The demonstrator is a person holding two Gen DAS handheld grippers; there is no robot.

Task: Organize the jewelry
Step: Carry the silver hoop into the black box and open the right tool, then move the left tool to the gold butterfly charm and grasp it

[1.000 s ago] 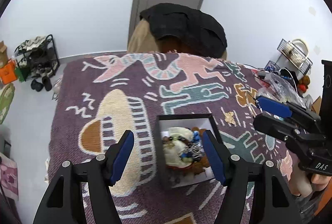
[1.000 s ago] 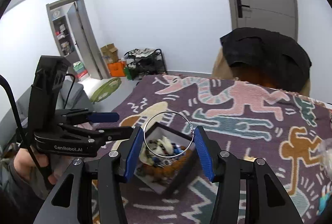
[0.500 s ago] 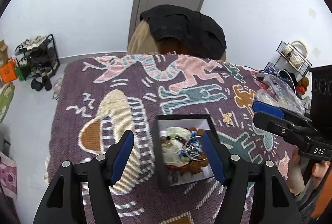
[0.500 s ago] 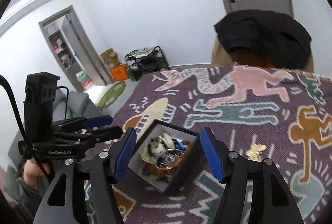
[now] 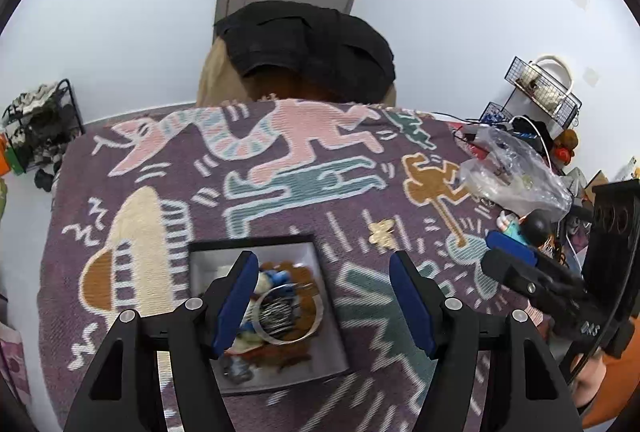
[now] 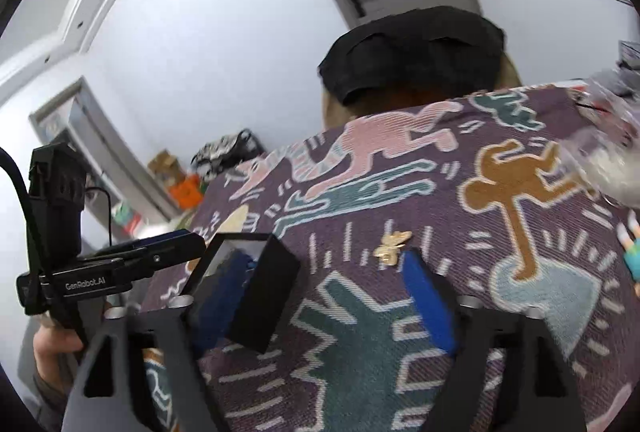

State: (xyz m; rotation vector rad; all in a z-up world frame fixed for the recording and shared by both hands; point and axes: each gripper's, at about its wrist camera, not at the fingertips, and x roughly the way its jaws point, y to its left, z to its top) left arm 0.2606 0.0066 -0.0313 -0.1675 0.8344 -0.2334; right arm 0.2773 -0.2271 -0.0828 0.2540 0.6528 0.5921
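A black box with a white lining (image 5: 312,260) sits on the patterned cloth and holds mixed jewelry. A silver hoop (image 5: 316,326) lies on top of the pile. My left gripper (image 5: 322,302) is open and empty, its left finger over the box. My right gripper (image 6: 326,298) is open and empty, low over the cloth, its left finger beside the box's black wall (image 6: 266,296). A small gold butterfly piece (image 6: 391,247) lies on the cloth just ahead of the right finger; it also shows in the left wrist view (image 5: 383,232).
A clear plastic bag (image 5: 516,171) and small figurines (image 5: 534,226) crowd the table's right edge, with wire baskets (image 5: 540,91) behind. A chair draped in dark cloth (image 5: 308,47) stands at the far side. The cloth (image 5: 280,159) covers the whole table.
My right gripper let the silver hoop drop into the box, then swung right and down toward the gold butterfly. My left gripper shifted right, so the box now sits left of centre.
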